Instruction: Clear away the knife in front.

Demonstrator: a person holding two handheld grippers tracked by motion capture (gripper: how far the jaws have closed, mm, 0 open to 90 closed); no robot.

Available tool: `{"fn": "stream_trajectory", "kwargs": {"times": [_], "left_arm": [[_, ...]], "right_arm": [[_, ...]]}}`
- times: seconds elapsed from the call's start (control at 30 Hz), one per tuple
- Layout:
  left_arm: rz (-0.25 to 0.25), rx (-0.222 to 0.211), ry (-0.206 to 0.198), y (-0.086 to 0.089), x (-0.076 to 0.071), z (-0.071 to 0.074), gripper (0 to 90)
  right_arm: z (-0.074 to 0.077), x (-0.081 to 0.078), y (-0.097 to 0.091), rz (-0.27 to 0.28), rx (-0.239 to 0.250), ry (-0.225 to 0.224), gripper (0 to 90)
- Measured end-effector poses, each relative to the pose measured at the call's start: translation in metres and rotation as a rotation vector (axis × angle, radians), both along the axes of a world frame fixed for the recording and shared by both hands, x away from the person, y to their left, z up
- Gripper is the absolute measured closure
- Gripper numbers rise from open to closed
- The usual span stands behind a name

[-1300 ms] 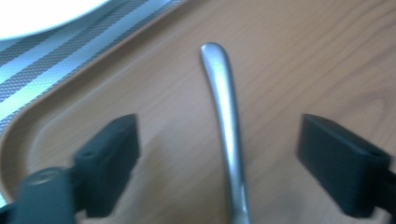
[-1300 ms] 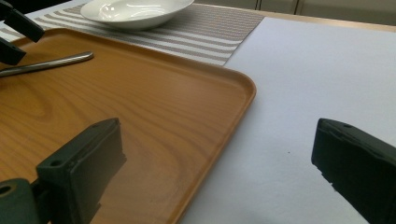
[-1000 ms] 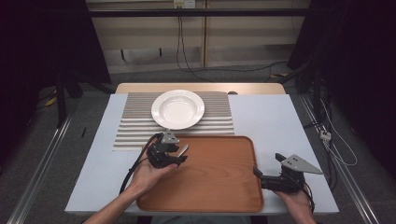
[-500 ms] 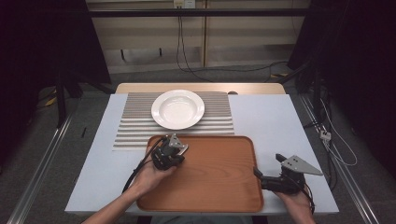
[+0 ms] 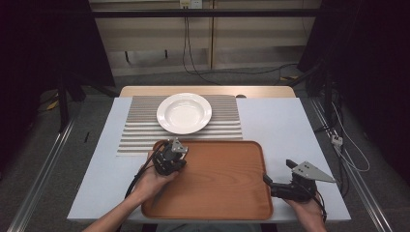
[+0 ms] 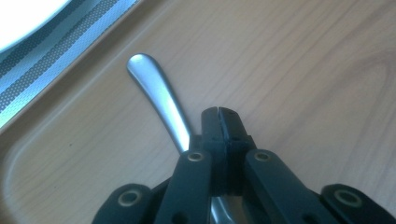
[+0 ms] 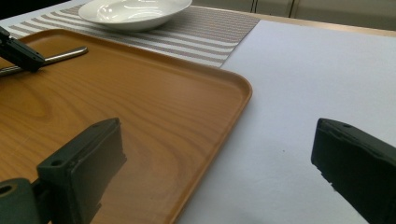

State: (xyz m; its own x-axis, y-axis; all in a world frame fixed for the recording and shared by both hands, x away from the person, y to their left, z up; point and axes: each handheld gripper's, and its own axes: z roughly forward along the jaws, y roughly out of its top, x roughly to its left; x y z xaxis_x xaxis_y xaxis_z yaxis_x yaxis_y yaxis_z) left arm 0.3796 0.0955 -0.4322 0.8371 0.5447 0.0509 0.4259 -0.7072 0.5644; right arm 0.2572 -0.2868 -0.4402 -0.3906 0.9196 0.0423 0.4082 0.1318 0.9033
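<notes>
Wooden tray [image 5: 227,188] holding metal utensil handle [image 6: 159,100], white bowl [image 5: 184,113] on striped mat [image 5: 140,130]

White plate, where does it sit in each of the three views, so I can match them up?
High view: the white plate sits upper centre, beyond the wooden tray.
Left gripper view: a blurred slice of the white plate is in the top left corner.
Right gripper view: the white plate is at the top, left of centre.
Shared landmark: the striped mat under it.
</notes>
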Motion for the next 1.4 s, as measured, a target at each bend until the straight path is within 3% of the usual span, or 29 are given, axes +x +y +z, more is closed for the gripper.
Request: {"fn": "stream_trajectory", "kwargs": {"times": [0.3, 0.43, 0.9, 0.93, 1.0, 1.4], "left_arm": [[0.011, -0.006, 0.006, 0.003, -0.001, 0.000, 90.0], [0.005, 0.027, 0.004, 0.006, -0.001, 0.002, 90.0], [0.044, 0.009, 0.046, 0.013, 0.004, 0.003, 90.0], [0.024, 0.033, 0.048, 0.014, 0.005, 0.004, 90.0], [0.031, 0.015, 0.061, 0.014, 0.005, 0.004, 90.0], [0.075, 0.026, 0.061, 0.019, 0.005, 0.005, 90.0]], "right_arm": [[0.000, 0.000, 0.000, -0.001, 0.000, 0.000, 2.2], [0.000, 0.000, 0.000, 0.000, 0.002, 0.000, 2.2], [0.000, 0.002, -0.001, -0.002, 0.000, 0.000, 2.2], [0.000, 0.003, -0.001, -0.002, 0.000, 0.001, 2.2], [0.000, 0.003, 0.000, 0.000, -0.002, 0.001, 2.2], [-0.001, 0.003, 0.001, 0.003, -0.004, 0.000, 2.2]]}}
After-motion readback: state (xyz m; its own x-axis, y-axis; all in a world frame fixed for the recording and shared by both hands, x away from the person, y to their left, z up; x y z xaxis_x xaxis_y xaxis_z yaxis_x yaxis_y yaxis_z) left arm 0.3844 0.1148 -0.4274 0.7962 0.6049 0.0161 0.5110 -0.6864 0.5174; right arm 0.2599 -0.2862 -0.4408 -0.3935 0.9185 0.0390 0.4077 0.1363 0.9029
